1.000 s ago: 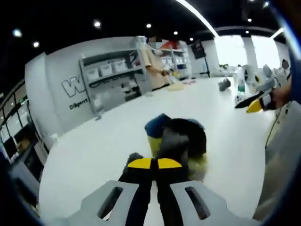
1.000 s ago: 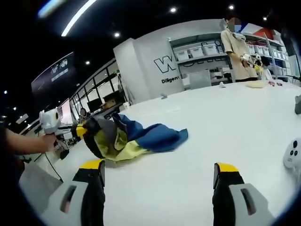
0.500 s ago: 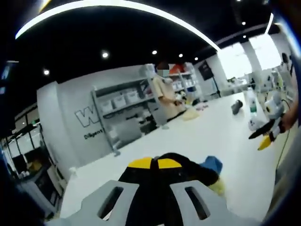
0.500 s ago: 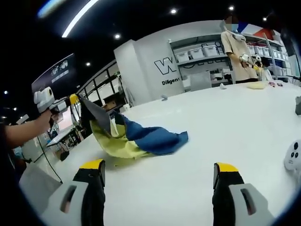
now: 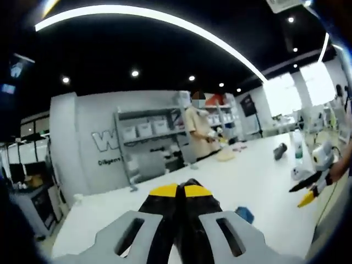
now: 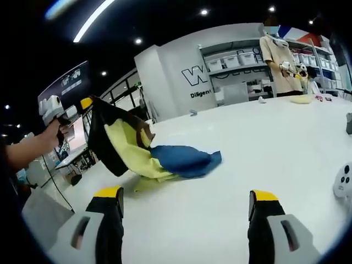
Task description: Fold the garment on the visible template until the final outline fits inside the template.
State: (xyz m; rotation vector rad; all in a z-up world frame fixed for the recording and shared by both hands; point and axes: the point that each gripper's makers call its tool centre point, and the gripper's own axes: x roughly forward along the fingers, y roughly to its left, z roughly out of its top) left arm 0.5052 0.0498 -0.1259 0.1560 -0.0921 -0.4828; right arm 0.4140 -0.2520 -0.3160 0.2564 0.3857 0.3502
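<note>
**Left tool lifted the garment by one edge, right tool waited apart**

In the right gripper view, at the far left, the left tool (image 6: 83, 103) was held high in a person's hand (image 6: 59, 130), and its tips were pressed together on a dark edge of the garment (image 6: 140, 152). From that point the cloth hung down in a black and yellow sheet, and its blue end lay on the white tabletop (image 6: 264, 154). So the long axis of the garment ran from the raised left tool down and to the right, toward the middle of the tabletop. The right tool (image 6: 184, 201) stood with its two jaws wide apart and nothing between them. The garment lay ahead of it and to its left, well apart from it. The blue end was the part nearest to this tool, so I judged that the right tool would have to reach there to spread the cloth.

The left gripper view, in the other hand, looked along the closed jaws of the left tool (image 5: 180, 190), with dark cloth around the tips and only a small blue corner of the garment (image 5: 244, 214) visible. At its right edge was the right tool (image 5: 308, 190). I could not see any template in either view.
</note>
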